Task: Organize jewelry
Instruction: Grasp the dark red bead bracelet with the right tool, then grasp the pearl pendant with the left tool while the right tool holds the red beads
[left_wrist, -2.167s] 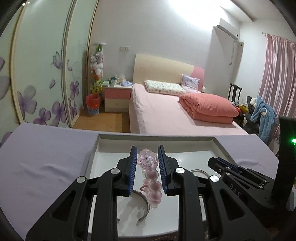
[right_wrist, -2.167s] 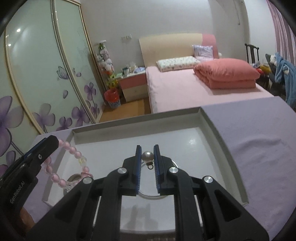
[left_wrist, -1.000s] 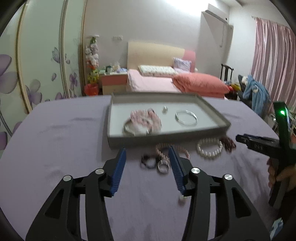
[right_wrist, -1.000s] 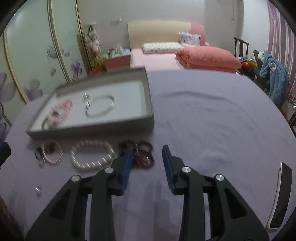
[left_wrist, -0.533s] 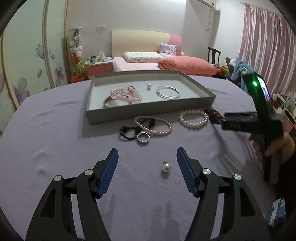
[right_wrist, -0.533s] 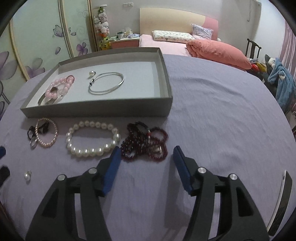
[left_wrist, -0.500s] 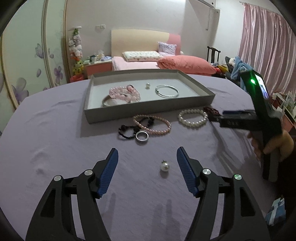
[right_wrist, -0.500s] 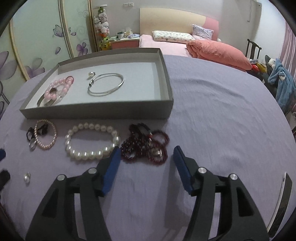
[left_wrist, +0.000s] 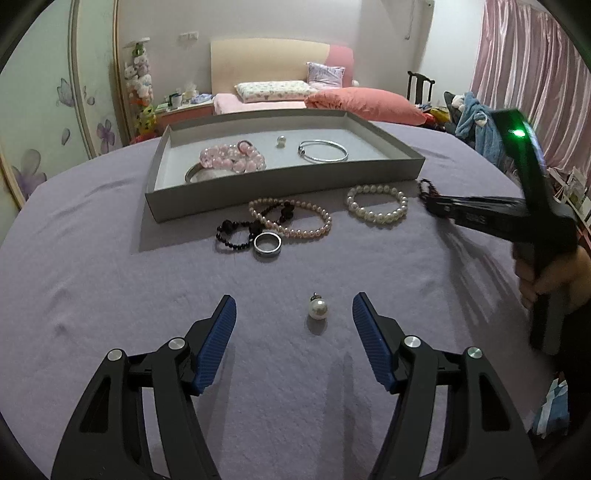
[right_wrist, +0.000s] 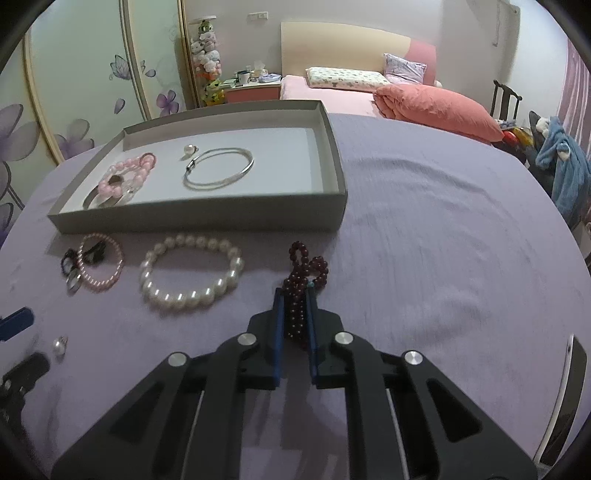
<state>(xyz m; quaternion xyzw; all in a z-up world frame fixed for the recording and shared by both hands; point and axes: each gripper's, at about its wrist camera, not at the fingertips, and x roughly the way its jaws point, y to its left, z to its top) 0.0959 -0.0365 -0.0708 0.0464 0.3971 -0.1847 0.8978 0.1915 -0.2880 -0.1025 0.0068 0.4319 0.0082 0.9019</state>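
The right tool has its blue pads pinched tight on the dark red bead bracelet, most of whose loops lie on the lilac worktop ahead of the tips, just short of the grey tray. The left tool stands wide open over the loose pearl pendant, the pearl between the pads but touched by neither. For the red strand, a straight lift until the trailing loops hang free looks wise before any carry, since beads dragged across the cloth could snag or tug the white pearl bracelet lying just beside it. For the pearl, the pads should come down level on either side and close slowly, because a round bead will likely squirt out of an off-centre squeeze. The tray's near wall stands upright between both tools and the tray floor, so each load must clear that rim. Inside, open floor remains to the right of the silver bangle; the pink bead bracelet crowds the left end.
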